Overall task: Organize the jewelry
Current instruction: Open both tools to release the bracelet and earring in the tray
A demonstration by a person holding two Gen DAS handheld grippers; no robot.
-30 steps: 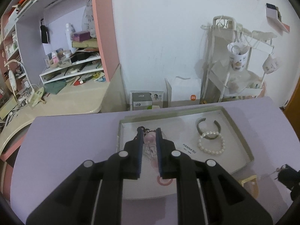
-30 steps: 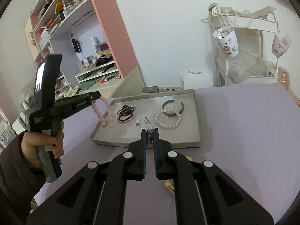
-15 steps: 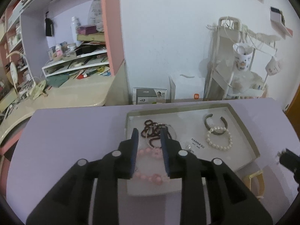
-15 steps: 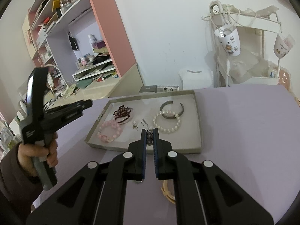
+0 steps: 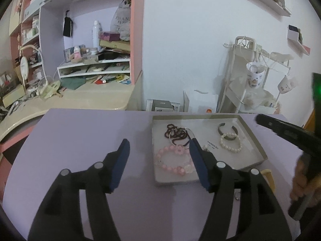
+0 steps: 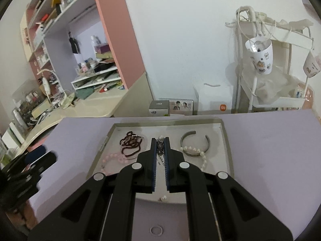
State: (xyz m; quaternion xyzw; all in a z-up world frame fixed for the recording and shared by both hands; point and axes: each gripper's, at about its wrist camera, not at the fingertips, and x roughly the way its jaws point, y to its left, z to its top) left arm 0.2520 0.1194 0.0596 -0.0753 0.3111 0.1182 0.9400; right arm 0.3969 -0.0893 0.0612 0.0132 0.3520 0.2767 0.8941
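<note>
The left gripper [image 5: 158,152] hangs with its jaws spread wide and nothing between them, low over the lilac table [image 5: 80,132]. Its right finger crosses the near edge of the shallow grey tray [image 5: 252,138], and the pink bead bracelet [image 5: 174,161] lies flat in the tray's near left corner, in the centre of that view, just inside that finger but touching neither pad.

In the right wrist view the right gripper [image 6: 160,140] is pinched nearly closed on a small silvery chain piece [image 6: 160,147], held above the middle of the tray [image 6: 225,138]. Lower left of its tip lies the pink bracelet [image 6: 112,158]; to the left, a dark bead strand [image 6: 130,144] piled over a thin hoop. To the right sits an open metal cuff [image 6: 195,143] with a pearl bracelet [image 6: 200,156] overlapping its near side.

On the bare table at the bottom of that view rests a thin ring [image 6: 156,230], with a small pearl earring [image 6: 163,198] close to the tray's near edge.

Behind, a pink-and-white shelf unit [image 6: 76,46] crammed with clutter fills the upper left, and a white wire rack [image 6: 266,64] hung with printed cups stands at upper right.
</note>
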